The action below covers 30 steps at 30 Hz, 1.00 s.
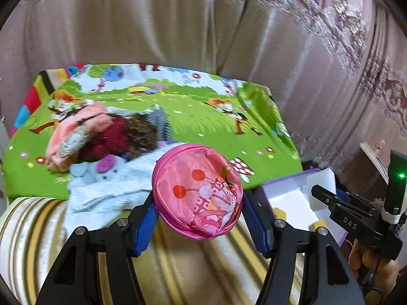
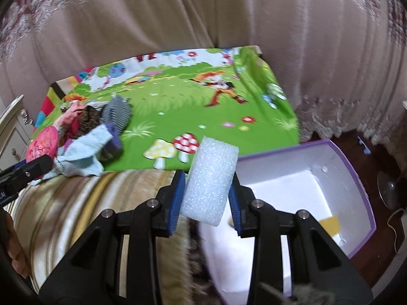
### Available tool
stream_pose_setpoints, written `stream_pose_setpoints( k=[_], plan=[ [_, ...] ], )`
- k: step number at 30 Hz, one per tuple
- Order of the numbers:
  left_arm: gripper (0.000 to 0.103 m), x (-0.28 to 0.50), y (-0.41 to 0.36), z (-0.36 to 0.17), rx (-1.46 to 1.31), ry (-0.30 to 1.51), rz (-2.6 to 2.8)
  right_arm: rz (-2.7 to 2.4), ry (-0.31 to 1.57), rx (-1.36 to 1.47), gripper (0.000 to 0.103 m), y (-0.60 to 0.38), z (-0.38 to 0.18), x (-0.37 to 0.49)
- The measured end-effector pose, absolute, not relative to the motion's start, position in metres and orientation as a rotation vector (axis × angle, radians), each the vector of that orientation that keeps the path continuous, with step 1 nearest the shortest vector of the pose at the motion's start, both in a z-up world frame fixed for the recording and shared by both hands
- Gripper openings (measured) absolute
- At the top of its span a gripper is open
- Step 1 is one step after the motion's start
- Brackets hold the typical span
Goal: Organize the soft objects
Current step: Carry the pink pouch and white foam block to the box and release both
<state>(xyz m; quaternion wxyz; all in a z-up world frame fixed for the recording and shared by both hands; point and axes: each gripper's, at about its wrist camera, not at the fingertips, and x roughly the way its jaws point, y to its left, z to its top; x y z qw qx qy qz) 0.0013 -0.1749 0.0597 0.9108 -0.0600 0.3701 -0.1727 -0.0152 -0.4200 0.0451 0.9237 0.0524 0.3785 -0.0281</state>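
My left gripper is shut on a round pink fabric pouch with a cherry print and holds it above the striped cushion. My right gripper is shut on a white foam block and holds it at the left edge of the open white box with a purple rim. The right gripper also shows in the left wrist view, with the foam block over the box. A pile of soft clothes and a light blue plush lies on the green cartoon sheet.
A striped beige cushion lies in front of the sheet. Beige curtains hang behind the bed. A white cabinet stands at the left. Dark floor shows beyond the box.
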Motion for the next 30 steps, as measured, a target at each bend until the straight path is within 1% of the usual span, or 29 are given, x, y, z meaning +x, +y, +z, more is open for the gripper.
stream_pose_setpoints(
  k=[13,22,23,24,25,26,27,29,30],
  plan=[
    [0.064,-0.014,-0.276,0.05,0.016,0.835,-0.594,-0.216,0.79,0.159,0.038,-0.487,0.033,-0.057],
    [0.065,-0.023,-0.328,0.048,0.087,0.837,-0.7,-0.29,0.783,0.174,0.039,-0.516,0.03,-0.071],
    [0.067,-0.023,-0.332,0.048,0.09,0.834,-0.71,-0.296,0.783,0.172,0.043,-0.518,0.03,-0.071],
    [0.068,-0.023,-0.335,0.049,0.093,0.833,-0.721,-0.304,0.783,0.174,0.054,-0.52,0.03,-0.072],
    [0.069,-0.023,-0.339,0.049,0.097,0.83,-0.734,-0.312,0.779,0.179,0.06,-0.523,0.031,-0.074],
    [0.072,-0.023,-0.341,0.05,0.098,0.827,-0.737,-0.319,0.773,0.184,0.07,-0.526,0.032,-0.074],
    [0.077,-0.023,-0.343,0.05,0.099,0.823,-0.737,-0.326,0.767,0.186,0.073,-0.527,0.032,-0.076],
    [0.081,-0.023,-0.343,0.051,0.095,0.819,-0.736,-0.335,0.759,0.184,0.073,-0.529,0.035,-0.078],
    [0.081,-0.022,-0.341,0.051,0.093,0.821,-0.733,-0.335,0.757,0.184,0.073,-0.53,0.035,-0.078]
  ],
)
